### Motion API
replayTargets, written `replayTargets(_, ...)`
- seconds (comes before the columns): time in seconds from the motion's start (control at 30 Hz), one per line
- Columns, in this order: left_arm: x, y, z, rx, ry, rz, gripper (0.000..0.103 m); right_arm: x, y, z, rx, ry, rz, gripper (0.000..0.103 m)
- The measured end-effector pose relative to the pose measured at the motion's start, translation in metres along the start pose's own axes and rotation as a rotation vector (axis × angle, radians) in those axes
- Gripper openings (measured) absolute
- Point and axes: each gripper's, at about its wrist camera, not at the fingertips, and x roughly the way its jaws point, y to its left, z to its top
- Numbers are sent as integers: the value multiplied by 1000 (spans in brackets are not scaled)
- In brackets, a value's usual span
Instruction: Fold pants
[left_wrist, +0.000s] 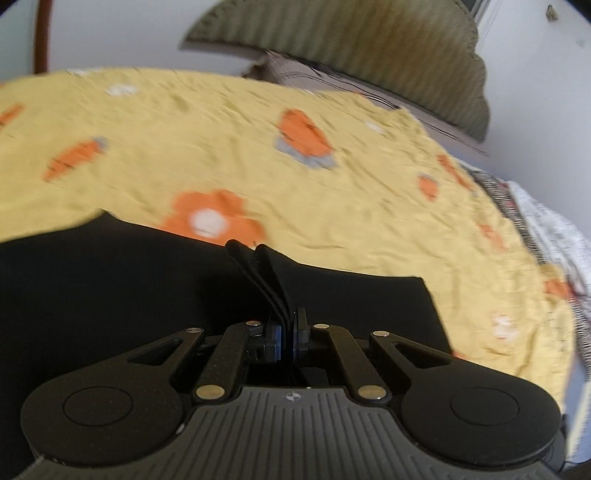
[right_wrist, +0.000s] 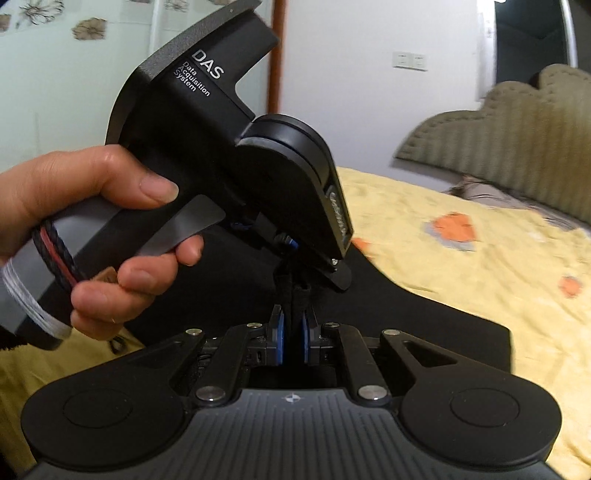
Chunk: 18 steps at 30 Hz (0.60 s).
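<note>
The black pants (left_wrist: 147, 288) are lying on the bed's yellow flowered sheet (left_wrist: 369, 206). The left gripper (left_wrist: 245, 254) is pinching a raised fold of the pants, jaws closed on the cloth. The right gripper (right_wrist: 293, 314) is clamping a bunched ridge of the same pants, just beside the left hand (right_wrist: 92, 206).

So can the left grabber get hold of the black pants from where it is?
Probably yes. The left gripper already looks pinched shut on a fold of the black pants, with nothing between them, right beside the right gripper on the yellow sheet.
</note>
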Motion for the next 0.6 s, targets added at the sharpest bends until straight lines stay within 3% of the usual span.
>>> replayTargets(0.1,-1,13,-1,17,-1,64,8,14,11,5,-22,-1,37,9)
replayTargets(0.17,3,22,-4,32,17,111,24,27,16,7,-22,32,47,10)
replayTargets(0.27,7,30,-8,29,39,188,36,40,17,6,-28,118,55,11)
replayTargets(0.33,3,36,-6,23,16,216,58,29,11,7,-11,106,72,11)
replayTargets(0.37,0,39,-6,17,1,220,62,20,4,8,10,93,71,11)
replayTargets(0.5,-3,28,3,56,-43,204,67,-2,-51,11,166,57,-66,11)
replayTargets(0.6,13,9,-1,150,-27,209,82,7,-97,4,289,106,-194,11)
